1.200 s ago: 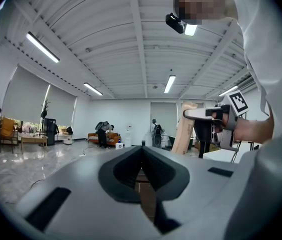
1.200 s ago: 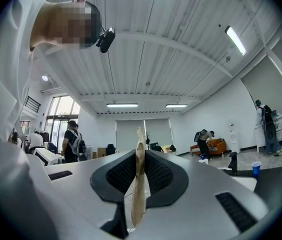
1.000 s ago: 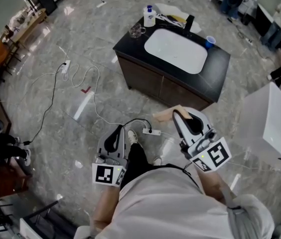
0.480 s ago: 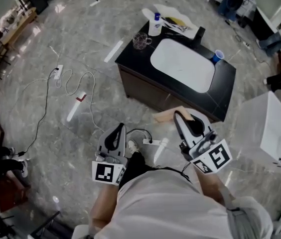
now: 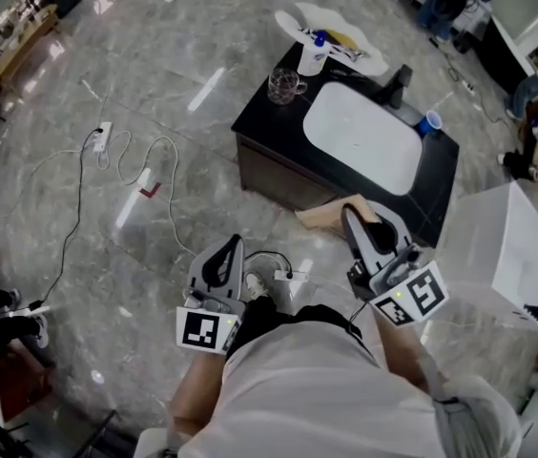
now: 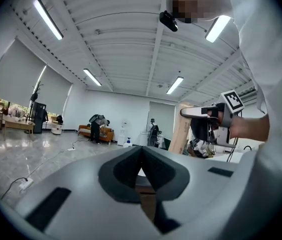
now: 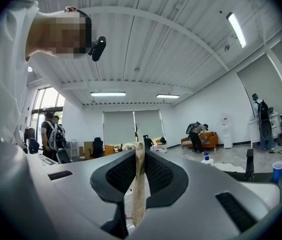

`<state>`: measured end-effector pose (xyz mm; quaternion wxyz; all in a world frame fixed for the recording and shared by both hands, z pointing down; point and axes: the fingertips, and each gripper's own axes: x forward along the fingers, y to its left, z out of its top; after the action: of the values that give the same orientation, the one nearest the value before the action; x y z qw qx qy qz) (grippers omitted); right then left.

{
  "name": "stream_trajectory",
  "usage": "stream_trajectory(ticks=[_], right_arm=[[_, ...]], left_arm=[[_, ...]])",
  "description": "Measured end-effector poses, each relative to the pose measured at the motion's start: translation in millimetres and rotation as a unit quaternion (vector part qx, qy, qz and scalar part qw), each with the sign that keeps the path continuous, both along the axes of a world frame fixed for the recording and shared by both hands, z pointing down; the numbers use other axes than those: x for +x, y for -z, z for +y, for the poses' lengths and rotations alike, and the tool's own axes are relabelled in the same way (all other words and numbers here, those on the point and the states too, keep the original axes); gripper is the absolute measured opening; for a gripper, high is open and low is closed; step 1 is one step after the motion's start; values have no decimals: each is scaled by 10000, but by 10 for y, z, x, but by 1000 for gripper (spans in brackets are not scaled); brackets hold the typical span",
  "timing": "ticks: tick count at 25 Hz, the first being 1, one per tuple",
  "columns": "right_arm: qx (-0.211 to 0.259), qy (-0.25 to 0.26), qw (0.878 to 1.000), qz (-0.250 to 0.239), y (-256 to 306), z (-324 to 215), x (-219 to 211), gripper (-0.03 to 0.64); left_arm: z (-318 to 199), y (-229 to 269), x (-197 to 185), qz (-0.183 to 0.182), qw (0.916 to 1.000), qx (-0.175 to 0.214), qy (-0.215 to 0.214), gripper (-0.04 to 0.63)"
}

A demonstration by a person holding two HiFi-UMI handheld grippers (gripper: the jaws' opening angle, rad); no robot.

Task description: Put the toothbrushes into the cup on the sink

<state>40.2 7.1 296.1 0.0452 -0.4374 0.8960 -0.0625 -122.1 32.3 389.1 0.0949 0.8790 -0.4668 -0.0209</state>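
Grey marble floor (image 5: 78, 227), glossy. Dark sink cabinet (image 5: 279, 165) with a black top and a smooth white oval basin (image 5: 364, 136). Both grippers are held level in front of the person, well apart from the cabinet top. The left gripper (image 5: 232, 246) has its jaws together with nothing between them. The right gripper (image 5: 350, 216) has its jaws nearly closed, pads on a thin flat tan piece (image 5: 321, 218) that stands edge-on and pokes past the tips. The white cloth (image 5: 293, 19) is crumpled at the counter's far end. The toothbrushes (image 5: 338, 39) lie on it as thin sticks, too small to detail, far from both jaws. A clear glass cup (image 5: 285, 86) with a handle stands on the counter near the cloth.
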Motion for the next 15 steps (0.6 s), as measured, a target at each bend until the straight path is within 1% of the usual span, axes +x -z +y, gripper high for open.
stream_trajectory(ticks=[7, 15], right_arm=[[7, -153, 9999, 64, 60, -269, -129, 61], [97, -164, 9998, 72, 203, -369, -149, 61]], left_arm=[[-206, -114, -158, 188, 9997, -92, -82, 2], [-304, 11, -199, 246, 9996, 66, -74, 2]])
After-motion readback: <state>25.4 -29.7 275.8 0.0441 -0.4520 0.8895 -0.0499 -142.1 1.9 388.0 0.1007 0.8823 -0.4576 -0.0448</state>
